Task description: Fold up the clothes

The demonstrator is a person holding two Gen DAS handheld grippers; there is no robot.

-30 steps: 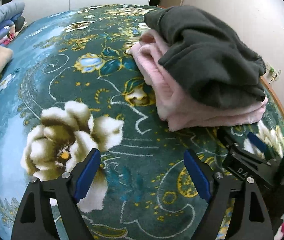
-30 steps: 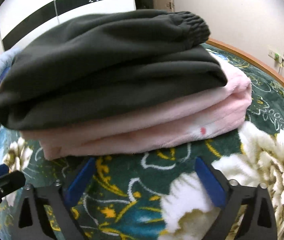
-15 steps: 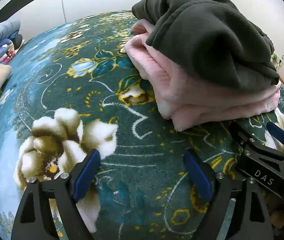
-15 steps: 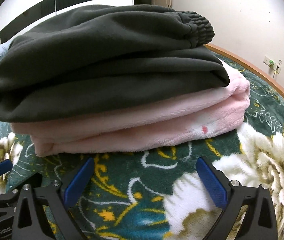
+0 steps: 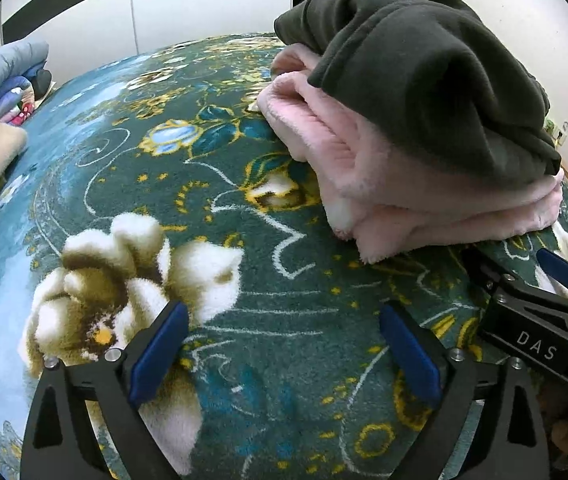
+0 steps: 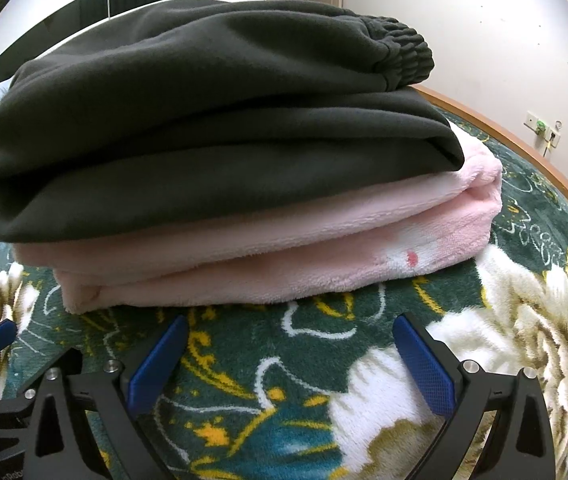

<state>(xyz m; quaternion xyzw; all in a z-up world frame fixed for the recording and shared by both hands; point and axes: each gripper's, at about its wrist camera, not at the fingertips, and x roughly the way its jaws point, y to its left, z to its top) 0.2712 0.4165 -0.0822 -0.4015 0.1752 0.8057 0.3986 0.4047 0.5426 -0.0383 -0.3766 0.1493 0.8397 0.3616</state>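
Left gripper (image 5: 280, 354) jaws opening, empty; right gripper (image 6: 290, 362) spread, empty. Risk: nudging pink garment (image 6: 268, 248) topples dark garment (image 6: 204, 112).

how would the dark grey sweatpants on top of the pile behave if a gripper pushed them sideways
The grey sweatpants look like soft fleece, so they would probably bunch and sag rather than slide as one piece. They lie loose on the pink fleece, and fuzzy cloth on fuzzy cloth likely grips, so the pink layer may drag along. The folds would likely come undone.
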